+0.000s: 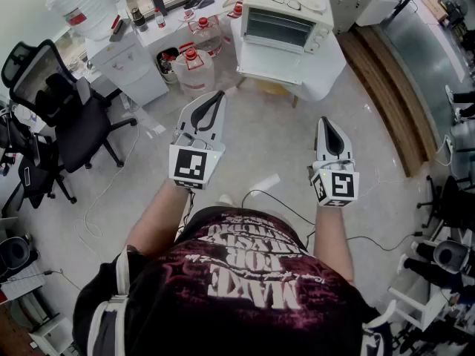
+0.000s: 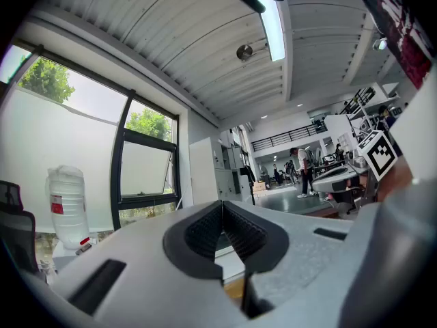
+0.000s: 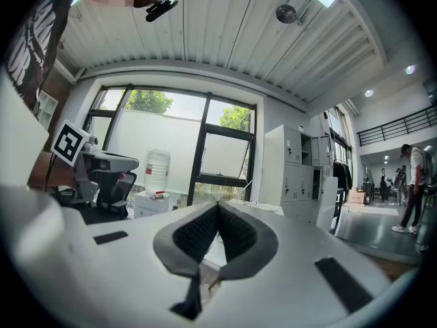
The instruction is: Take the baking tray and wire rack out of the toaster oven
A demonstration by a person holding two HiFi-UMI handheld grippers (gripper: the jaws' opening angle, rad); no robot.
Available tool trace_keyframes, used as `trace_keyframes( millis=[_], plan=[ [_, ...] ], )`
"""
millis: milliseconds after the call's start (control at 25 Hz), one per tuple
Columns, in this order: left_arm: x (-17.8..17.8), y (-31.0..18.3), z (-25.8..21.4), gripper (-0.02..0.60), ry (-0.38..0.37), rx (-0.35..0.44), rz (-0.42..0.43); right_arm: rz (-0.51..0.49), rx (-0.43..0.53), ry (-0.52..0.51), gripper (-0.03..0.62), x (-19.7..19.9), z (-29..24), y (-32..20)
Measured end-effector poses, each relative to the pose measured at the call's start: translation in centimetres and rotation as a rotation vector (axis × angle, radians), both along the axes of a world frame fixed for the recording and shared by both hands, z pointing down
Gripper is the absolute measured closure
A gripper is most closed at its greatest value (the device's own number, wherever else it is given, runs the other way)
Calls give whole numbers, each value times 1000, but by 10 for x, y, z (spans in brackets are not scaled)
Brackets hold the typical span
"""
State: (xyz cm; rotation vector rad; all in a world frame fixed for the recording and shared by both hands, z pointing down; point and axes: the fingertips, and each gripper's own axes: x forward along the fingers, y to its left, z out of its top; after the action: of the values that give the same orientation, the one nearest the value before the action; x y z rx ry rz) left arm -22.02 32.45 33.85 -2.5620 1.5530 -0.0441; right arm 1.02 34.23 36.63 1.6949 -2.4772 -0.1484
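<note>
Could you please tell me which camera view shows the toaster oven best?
The head view: the toaster oven stands whole on its white table, with its glass front facing the person. In the left and right gripper views I cannot make it out, because each view's own shut jaws fill the low foreground.

White table (image 1: 332, 67) — toaster oven (image 1: 286, 19) on it.

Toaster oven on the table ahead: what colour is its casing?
White. The boxy toaster oven shows best in the head view.
</note>
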Motion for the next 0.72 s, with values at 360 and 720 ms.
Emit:
trace_keyframes(
  millis=[360, 720],
  plan=[
    [-24, 4, 12, 574, 6, -21, 4, -4, 0, 17, 591, -22, -2, 7],
    [-29, 11, 37, 529, 14, -101, 22, 49, -14, -8, 589, 1, 4, 20]
  ],
)
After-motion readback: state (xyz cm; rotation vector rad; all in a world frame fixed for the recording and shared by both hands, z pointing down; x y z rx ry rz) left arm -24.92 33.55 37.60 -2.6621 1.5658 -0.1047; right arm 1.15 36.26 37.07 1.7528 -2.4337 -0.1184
